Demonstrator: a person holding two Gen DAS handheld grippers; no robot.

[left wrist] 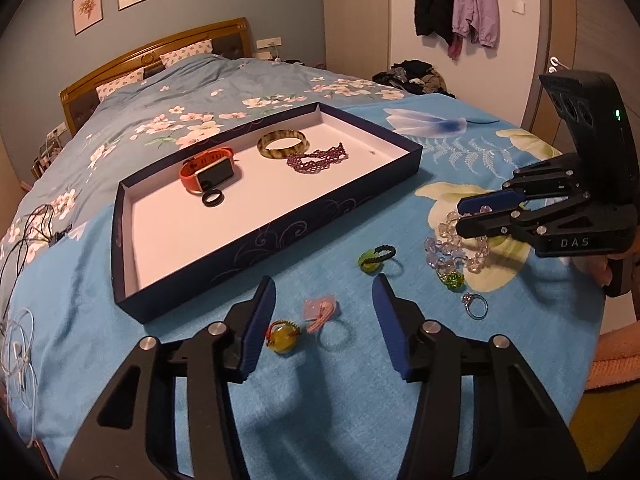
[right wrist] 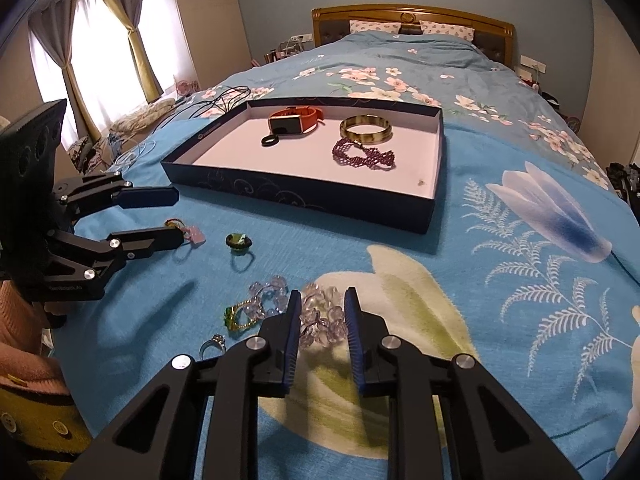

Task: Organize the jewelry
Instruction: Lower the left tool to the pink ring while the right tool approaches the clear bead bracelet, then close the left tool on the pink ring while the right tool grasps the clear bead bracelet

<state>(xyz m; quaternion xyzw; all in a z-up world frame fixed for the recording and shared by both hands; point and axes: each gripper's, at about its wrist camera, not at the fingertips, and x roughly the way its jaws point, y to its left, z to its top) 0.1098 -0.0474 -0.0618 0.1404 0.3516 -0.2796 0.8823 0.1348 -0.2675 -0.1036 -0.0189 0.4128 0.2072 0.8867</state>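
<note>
1. While the bed cover spreads under everything, the dark blue tray sits on it just ahead of me, already holding an orange watch, an amber bangle, a purple beaded bracelet and a black ring.
2. My right gripper has its jaws drawn narrow around the clear crystal bracelet on the cover; the beads sit between the pads, which look pressed on them.
3. My left gripper hangs with jaws apart over the pink ring, beside the yellow-bead ring; nothing is gripped.
4. I judge the step as picking up loose pieces: next I lift the bracelet clear without snagging the green ring or silver ring and carry it to the tray.
</note>
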